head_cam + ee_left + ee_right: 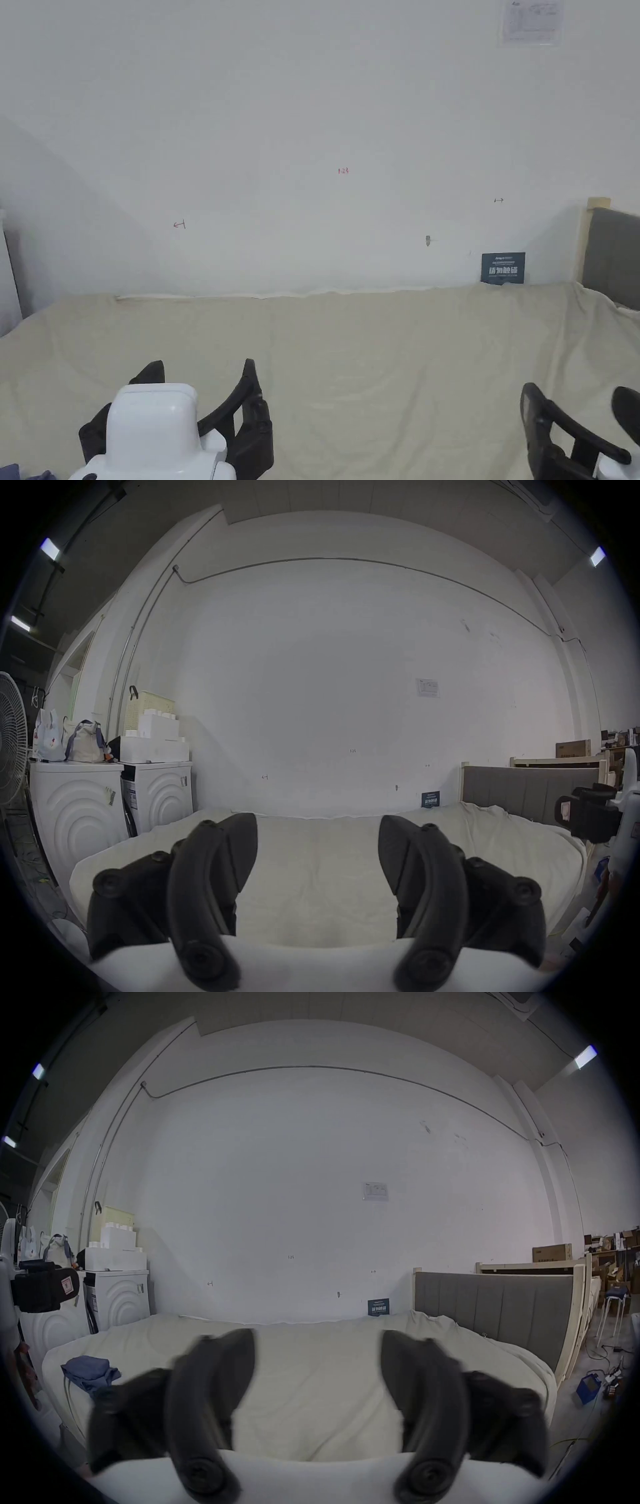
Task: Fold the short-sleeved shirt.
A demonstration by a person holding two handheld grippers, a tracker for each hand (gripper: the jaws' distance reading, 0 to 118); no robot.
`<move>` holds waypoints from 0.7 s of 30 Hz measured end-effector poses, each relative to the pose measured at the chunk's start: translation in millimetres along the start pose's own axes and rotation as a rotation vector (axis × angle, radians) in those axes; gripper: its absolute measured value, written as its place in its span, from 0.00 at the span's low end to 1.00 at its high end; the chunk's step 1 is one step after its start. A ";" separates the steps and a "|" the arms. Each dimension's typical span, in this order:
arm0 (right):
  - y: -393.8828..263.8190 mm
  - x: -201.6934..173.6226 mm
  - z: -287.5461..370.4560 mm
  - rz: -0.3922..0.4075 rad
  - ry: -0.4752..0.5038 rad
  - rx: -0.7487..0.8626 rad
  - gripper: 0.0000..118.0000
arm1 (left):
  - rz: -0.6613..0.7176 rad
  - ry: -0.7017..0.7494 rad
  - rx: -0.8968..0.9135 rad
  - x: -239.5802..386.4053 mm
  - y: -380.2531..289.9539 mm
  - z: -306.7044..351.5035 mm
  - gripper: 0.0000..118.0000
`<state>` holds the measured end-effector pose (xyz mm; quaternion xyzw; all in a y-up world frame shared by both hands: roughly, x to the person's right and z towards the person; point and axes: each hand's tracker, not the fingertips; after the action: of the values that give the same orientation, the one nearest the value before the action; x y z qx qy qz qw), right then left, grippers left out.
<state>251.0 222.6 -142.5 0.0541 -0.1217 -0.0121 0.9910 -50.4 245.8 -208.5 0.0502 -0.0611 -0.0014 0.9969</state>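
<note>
The short-sleeved shirt [90, 1372], blue and bunched in a heap, lies on the bed [311, 1373] near its left edge in the right tongs view. Both tongs hover above the cream sheet with jaws spread wide and nothing between them: the left tongs [203, 381] near the shirt's side, the right tongs [578, 406] well apart. Behind the bed, a small dark card [503, 268] leans against the white wall [312, 125]; its writing is too small to read. A sheet of paper [532, 22] hangs higher, also illegible.
</note>
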 end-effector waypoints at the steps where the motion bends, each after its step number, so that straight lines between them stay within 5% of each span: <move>1: -1.9 -0.3 1.4 -0.002 -0.011 0.006 0.73 | 0.006 -0.005 0.003 -2.3 0.3 0.6 0.67; 3: -2.6 0.1 2.5 -0.001 -0.018 0.014 0.76 | 0.021 -0.009 0.008 -2.7 0.8 1.4 0.67; 6: -4.0 1.2 1.4 0.021 -0.034 0.003 1.00 | 0.011 0.005 -0.004 -2.4 2.8 1.0 0.67; 11: -9.6 -4.7 9.5 0.030 -0.044 0.006 1.00 | 0.061 -0.042 -0.036 -5.0 2.5 -1.9 0.67; 21: -13.9 -4.9 1.5 0.041 -0.001 -0.025 1.00 | -0.051 0.003 -0.023 12.6 -8.7 -5.0 1.00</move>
<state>245.8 208.8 -143.7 0.0391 -0.1233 0.0067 0.9916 -37.3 237.6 -212.8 0.0402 -0.0584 -0.0274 0.9971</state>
